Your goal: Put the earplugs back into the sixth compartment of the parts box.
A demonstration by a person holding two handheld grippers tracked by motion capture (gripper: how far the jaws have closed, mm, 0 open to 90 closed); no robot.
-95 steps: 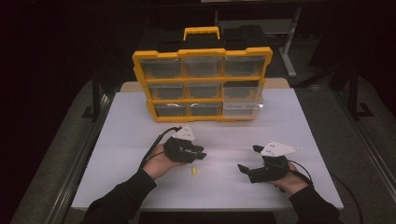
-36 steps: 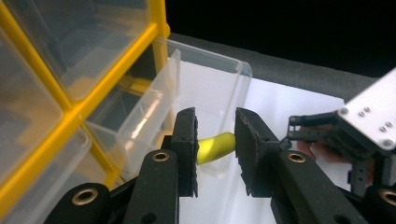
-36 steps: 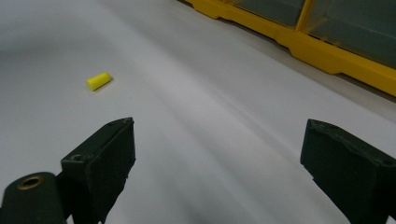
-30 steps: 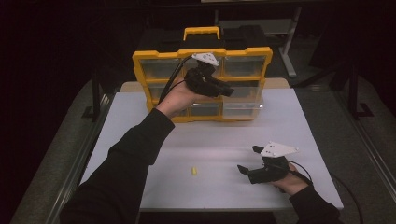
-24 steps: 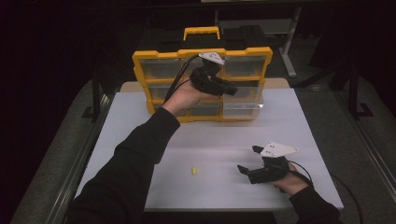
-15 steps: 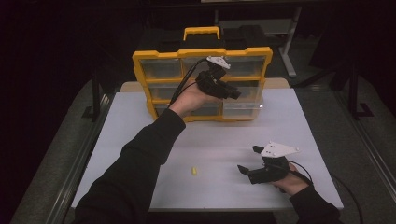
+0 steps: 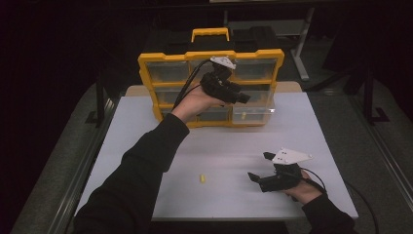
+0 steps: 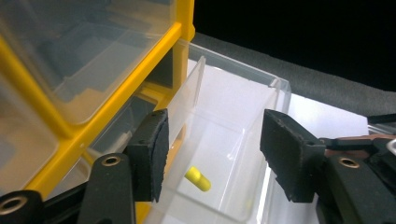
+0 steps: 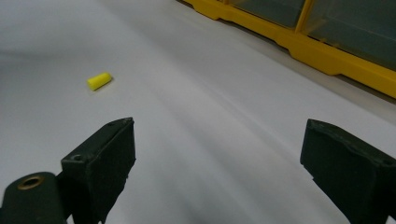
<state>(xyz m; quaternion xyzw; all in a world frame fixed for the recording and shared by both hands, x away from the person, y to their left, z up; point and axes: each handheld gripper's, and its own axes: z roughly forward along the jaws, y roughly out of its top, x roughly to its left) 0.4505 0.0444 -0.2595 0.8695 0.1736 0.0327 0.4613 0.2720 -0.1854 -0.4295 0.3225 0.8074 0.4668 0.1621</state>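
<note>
A yellow organiser case (image 7: 209, 58) with clear drawers stands upright at the back of the white table (image 7: 146, 126). Its bottom right drawer (image 7: 251, 114) is pulled out, and a small yellow piece (image 8: 198, 179) lies inside it. My left gripper (image 7: 243, 99) hovers just above that drawer, open, with nothing between its pads (image 8: 150, 154). A second small yellow piece (image 7: 202, 179) lies on the table near the front. My right gripper (image 7: 260, 168) rests at the front right, open and empty, its jaws facing that piece (image 9: 99, 80).
The organiser's yellow frame (image 8: 93, 126) is close beside the left gripper's left pad. A cable (image 7: 187, 85) trails from the left gripper over the case front. Dark floor and a metal stand (image 7: 302, 44) lie beyond the table.
The left hand rose from the table front to the organiser and slid right and down to the pulled-out bottom right drawer. The right gripper stayed still.
</note>
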